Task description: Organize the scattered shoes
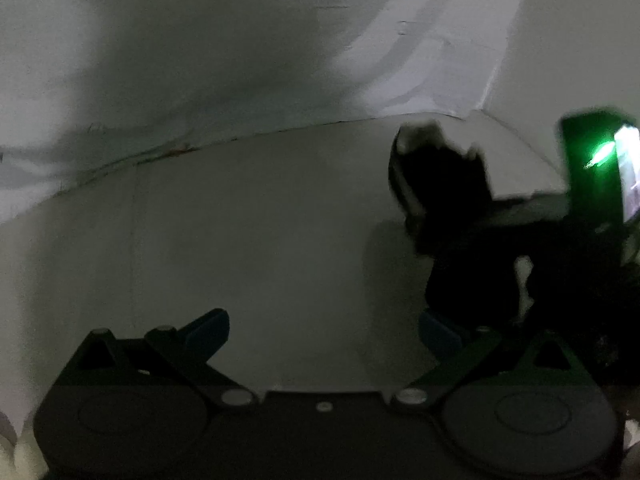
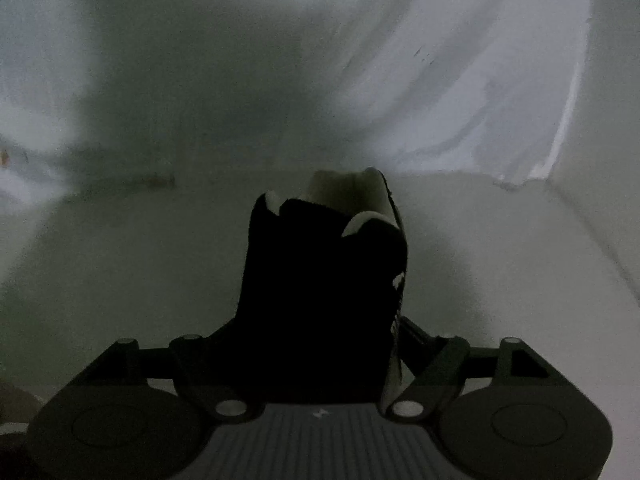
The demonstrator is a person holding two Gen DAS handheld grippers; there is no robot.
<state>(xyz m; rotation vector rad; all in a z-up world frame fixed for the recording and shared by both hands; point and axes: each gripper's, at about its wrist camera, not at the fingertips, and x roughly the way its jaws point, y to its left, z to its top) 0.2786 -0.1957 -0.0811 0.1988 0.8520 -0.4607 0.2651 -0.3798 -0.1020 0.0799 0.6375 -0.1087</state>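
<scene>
Pale floor (image 2: 120, 280); right gripper (image 2: 320, 344) clamps black shoe (image 2: 320, 280), long axis pointing away.

Black shoe (image 2: 320, 300) w/ off-white sole and white trim spots. Left tongs (image 1: 324, 332): black frame, blue pads (image 1: 208, 334), silver pivot screws. Right tongs (image 2: 316, 360): black, grey ribbed plate at base. Floor (image 1: 240, 220) pale grey-white, plain; wall (image 1: 200, 60) whitish w/ dark shadow. Green glow on black device (image 1: 592, 160), far right.

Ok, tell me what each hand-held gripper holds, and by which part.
Right hand-held gripper: black shoe, clamped across its near end. Left hand-held gripper: open, nothing held.
</scene>
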